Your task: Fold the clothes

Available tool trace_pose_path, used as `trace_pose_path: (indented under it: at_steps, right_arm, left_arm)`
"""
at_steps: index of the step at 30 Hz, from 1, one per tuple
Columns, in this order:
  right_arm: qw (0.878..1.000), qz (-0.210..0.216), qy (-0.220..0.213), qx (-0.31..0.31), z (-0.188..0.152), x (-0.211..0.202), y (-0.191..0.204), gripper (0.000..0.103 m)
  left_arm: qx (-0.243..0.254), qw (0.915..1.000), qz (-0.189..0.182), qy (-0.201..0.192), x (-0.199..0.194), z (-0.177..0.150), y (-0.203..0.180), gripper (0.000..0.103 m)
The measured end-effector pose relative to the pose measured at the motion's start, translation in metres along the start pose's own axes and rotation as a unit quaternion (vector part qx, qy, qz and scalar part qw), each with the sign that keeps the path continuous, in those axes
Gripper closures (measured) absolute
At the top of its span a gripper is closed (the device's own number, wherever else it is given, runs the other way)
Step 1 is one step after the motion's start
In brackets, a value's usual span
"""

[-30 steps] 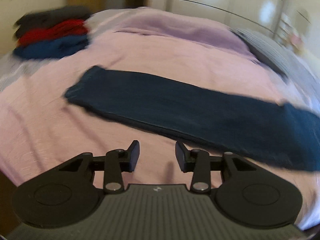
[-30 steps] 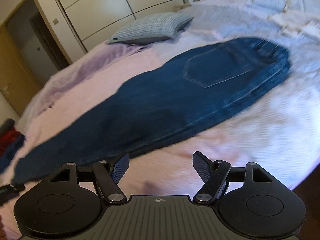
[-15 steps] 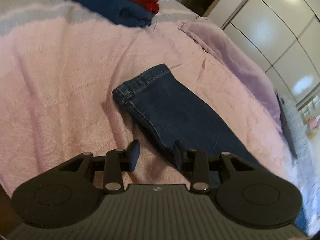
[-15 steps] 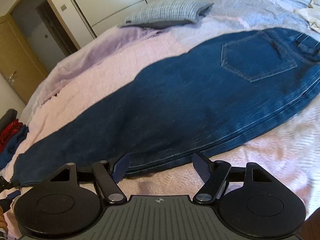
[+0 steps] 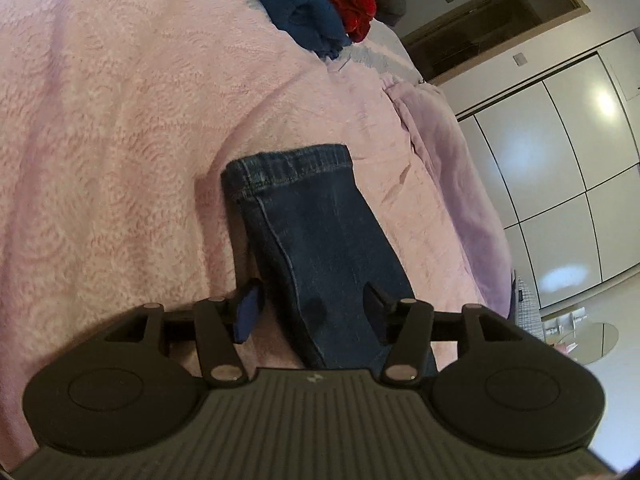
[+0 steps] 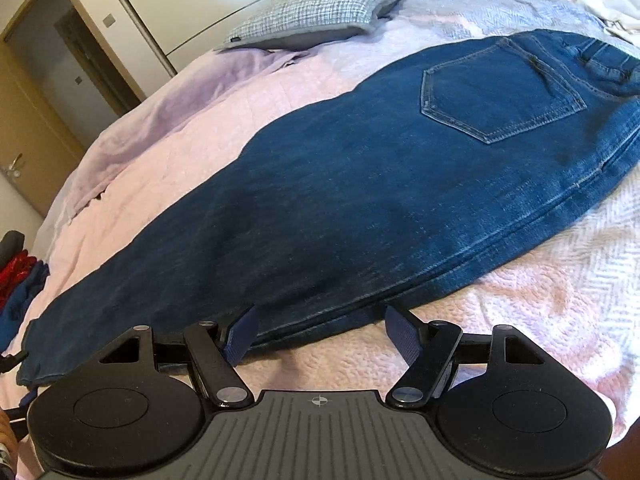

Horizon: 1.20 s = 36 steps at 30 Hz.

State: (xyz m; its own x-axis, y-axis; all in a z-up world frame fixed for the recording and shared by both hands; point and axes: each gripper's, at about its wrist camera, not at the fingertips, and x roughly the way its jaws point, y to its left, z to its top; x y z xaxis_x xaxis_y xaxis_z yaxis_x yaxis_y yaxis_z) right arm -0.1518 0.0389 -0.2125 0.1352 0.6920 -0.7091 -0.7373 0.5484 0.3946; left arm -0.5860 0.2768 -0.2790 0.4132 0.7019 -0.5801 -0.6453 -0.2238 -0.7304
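We had swung our left gripper [image 5: 310,304] down over the jeans [image 5: 320,248] hem, jaws apart; our right gripper [image 6: 320,330], also apart, neared the side seam, so a lengthwise fold looked likely.

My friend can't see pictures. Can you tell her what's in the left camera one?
An open black hand-held gripper hovers over the hemmed leg end of dark blue denim jeans lying flat on a pink textured bedspread. Farther back sits a pile of folded blue, red and grey clothes, with white wardrobe doors to the right.
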Motion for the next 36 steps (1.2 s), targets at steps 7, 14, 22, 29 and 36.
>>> trace_pose_path:
  at_steps: [7, 14, 22, 29, 36]
  right_arm:
    - [1.000, 0.003, 0.000, 0.002, 0.002, -0.003, -0.004, 0.030]
    - [1.000, -0.009, -0.015, 0.018, 0.009, -0.018, -0.022, 0.030]
    - [0.998, -0.024, -0.040, 0.045, 0.019, -0.031, -0.047, 0.030]
    - [0.996, -0.024, -0.057, 0.062, 0.028, -0.040, -0.060, 0.030]
    - [0.968, 0.163, -0.045, 0.185, 0.038, -0.027, -0.063, 0.030]
  left_arm:
    - [0.053, 0.9981, 0.022, -0.020, -0.001, -0.005, -0.014, 0.098]
    - [0.340, 0.9351, -0.007, -0.098, -0.034, -0.039, -0.108, 0.100]
    - [0.583, 0.7916, -0.181, -0.015, -0.038, -0.177, -0.206, 0.093]
    - [0.645, 0.7390, -0.157, 0.114, 0.001, -0.262, -0.181, 0.081]
    - [0.578, 0.7863, -0.178, 0.125, -0.035, -0.193, -0.171, 0.081]
